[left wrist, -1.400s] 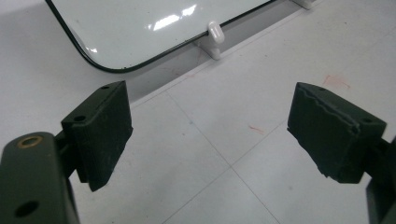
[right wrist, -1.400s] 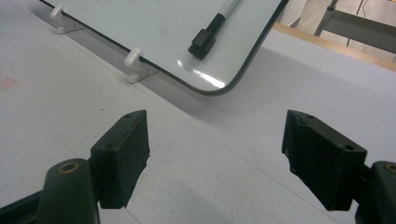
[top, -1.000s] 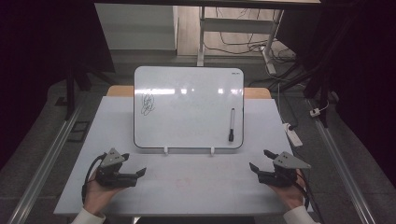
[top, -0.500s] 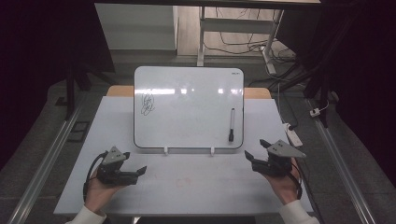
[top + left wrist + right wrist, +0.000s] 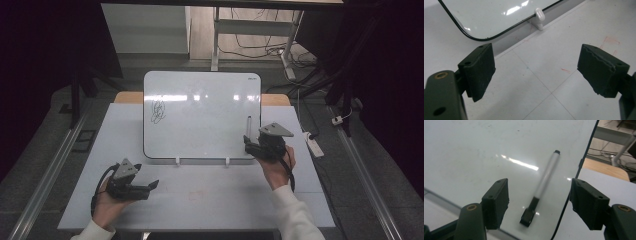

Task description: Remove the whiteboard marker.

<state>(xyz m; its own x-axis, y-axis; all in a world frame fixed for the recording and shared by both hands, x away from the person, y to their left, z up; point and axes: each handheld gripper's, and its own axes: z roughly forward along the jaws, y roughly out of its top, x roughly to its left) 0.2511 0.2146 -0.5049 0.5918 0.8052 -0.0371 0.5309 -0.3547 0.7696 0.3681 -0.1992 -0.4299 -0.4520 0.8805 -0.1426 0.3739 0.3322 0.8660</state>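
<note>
A whiteboard (image 5: 200,115) lies on the white table (image 5: 200,200), with a black scribble (image 5: 158,111) near its left edge. A grey marker with a black cap (image 5: 248,125) rests by the board's right edge. My right gripper (image 5: 248,144) hovers at the marker's near end. In the right gripper view the marker (image 5: 544,182) lies between the open jaws of the right gripper (image 5: 540,195). The jaws have just been closing a little, and the pads do not touch the marker. My left gripper (image 5: 150,186) rests open at the front left, and nothing is between the jaws of the left gripper (image 5: 536,67).
Two white clips (image 5: 177,160) (image 5: 539,15) hold the board's near edge. A wooden tabletop (image 5: 275,99) shows behind the white one. A power strip (image 5: 312,142) and cables lie on the floor to the right, beside a metal rail (image 5: 365,175).
My right gripper has moved from the table's front right up and forward to the near end of the marker on the board. The left gripper has stayed in place.
</note>
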